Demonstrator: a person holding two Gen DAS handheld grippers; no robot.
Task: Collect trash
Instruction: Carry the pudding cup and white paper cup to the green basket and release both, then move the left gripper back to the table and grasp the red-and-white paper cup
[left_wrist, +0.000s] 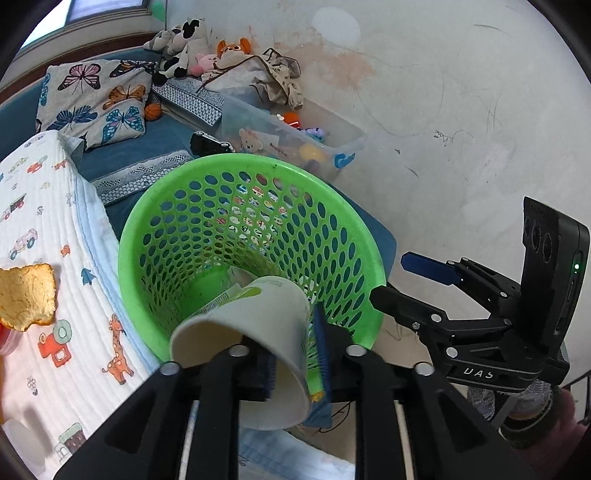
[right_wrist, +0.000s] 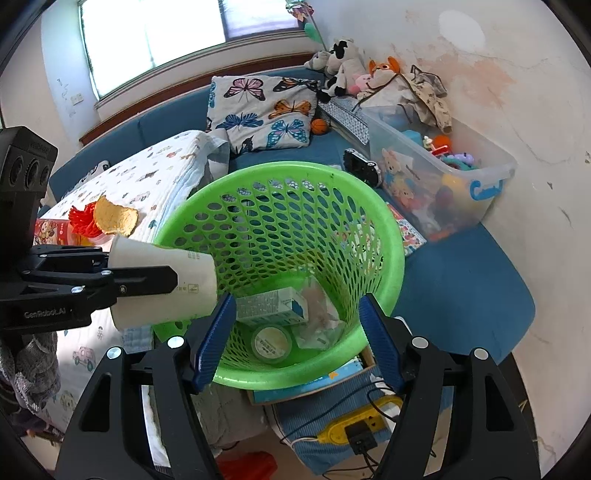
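Note:
A green perforated trash basket (left_wrist: 207, 236) (right_wrist: 380, 258) stands between the bed and the wall. My left gripper (left_wrist: 295, 354) is shut on the wall of a white paper cup (left_wrist: 255, 332) (right_wrist: 166, 280), held on its side at the basket's near rim. My right gripper (right_wrist: 295, 339) is open and empty, its blue pads (right_wrist: 216, 336) straddling the basket's near rim; it shows in the left wrist view (left_wrist: 406, 280). Inside the basket lie a small carton (right_wrist: 273, 306), a round lid (right_wrist: 271, 341) and crumpled plastic (right_wrist: 321, 317). An orange peel-like scrap (left_wrist: 26, 295) (right_wrist: 114, 218) lies on the quilt.
A white quilt with cartoon prints (left_wrist: 48, 206) covers the bed at left, with red items (right_wrist: 83, 219) beside the scrap. A clear toy bin (right_wrist: 443, 173), plush toys (right_wrist: 343, 66) and a butterfly pillow (right_wrist: 258, 110) lie behind. A yellow power strip (right_wrist: 354, 428) with cables lies below the basket.

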